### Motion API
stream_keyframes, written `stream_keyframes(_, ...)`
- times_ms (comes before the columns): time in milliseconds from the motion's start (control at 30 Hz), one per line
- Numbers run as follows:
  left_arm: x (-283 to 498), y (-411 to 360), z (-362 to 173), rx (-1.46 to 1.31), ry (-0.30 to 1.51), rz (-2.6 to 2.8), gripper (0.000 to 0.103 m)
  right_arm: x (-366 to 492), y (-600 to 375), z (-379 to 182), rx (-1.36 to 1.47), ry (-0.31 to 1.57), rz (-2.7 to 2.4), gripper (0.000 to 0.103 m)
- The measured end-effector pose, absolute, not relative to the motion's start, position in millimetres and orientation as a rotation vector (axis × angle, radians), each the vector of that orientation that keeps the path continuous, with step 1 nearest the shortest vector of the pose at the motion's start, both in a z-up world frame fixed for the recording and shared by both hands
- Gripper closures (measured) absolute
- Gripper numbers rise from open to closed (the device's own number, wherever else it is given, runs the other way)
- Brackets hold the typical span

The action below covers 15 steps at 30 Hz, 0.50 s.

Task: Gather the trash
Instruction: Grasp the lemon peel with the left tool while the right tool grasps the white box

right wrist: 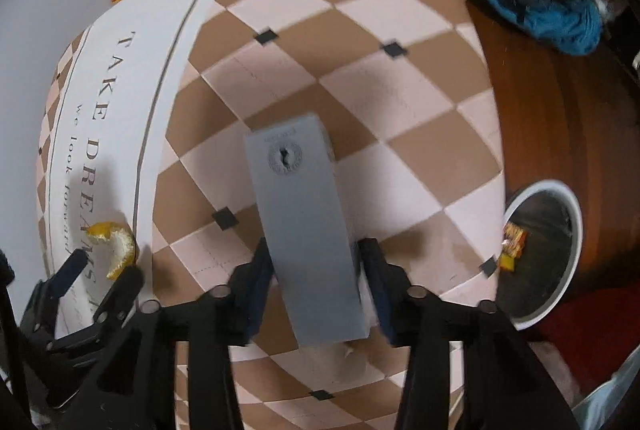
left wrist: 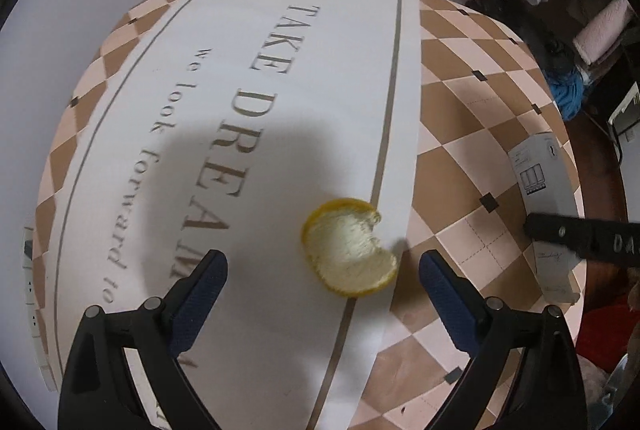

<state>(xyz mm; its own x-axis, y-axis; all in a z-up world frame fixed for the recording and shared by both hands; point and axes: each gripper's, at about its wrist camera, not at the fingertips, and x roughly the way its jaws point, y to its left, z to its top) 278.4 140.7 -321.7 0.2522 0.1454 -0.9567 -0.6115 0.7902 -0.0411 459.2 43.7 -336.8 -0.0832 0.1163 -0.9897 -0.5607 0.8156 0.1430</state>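
Over the checkered tabletop (right wrist: 360, 30): two tongs, peel and box.
Left tongs (left wrist: 323, 262) released, fingers spread wide either side of the orange peel (left wrist: 352, 250), which lies on the white printed cloth (left wrist: 280, 110), untouched; right tongs (right wrist: 316, 262) point down around the grey box (right wrist: 308, 230), grip uncertain, cannot tell if clenched; white bin (right wrist: 576, 214) beside the tabletop holds wrappers (right wrist: 512, 238).

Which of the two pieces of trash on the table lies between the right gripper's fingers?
The grey box; the orange peel lies apart on the white strip, under the open left gripper.
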Motion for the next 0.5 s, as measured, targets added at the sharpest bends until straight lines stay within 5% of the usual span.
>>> stream_keyframes(33, 280.7, 140.9, -322.9, -0.44, 1.218, 0.55, 0.024, 458.2, 42.6, -338.8, -0.362, 1.564, 0.587, 0.044)
stream_keyframes(133, 283.5, 139.2, -322.5, -0.408, 1.203, 0.572, 0.039, 451.9, 40.3, -338.3, -0.4, 1.518, 0.604, 0.044)
stream_keyframes(233, 282.2, 140.3, -319.7, -0.384, 1.169, 0.598, 0.068, 434.5, 38.5, -338.0, -0.436, 1.467, 0.613, 0.044)
stream_keyframes(300, 282.3, 139.5, -319.7, -0.375, 1.164, 0.601, 0.071, 428.5, 38.8, -337.5, -0.463, 1.428, 0.607, 0.051)
stream_keyframes(333, 282.9, 139.0, -318.8, -0.368, 1.162, 0.605, 0.073, 425.5, 39.1, -336.9, -0.479, 1.403, 0.601, 0.065)
stream_keyframes(500, 276.1, 131.9, -309.2, -0.339, 1.147, 0.616, 0.078, 406.4, 25.6, -324.2, -0.442, 1.36, 0.609, 0.066)
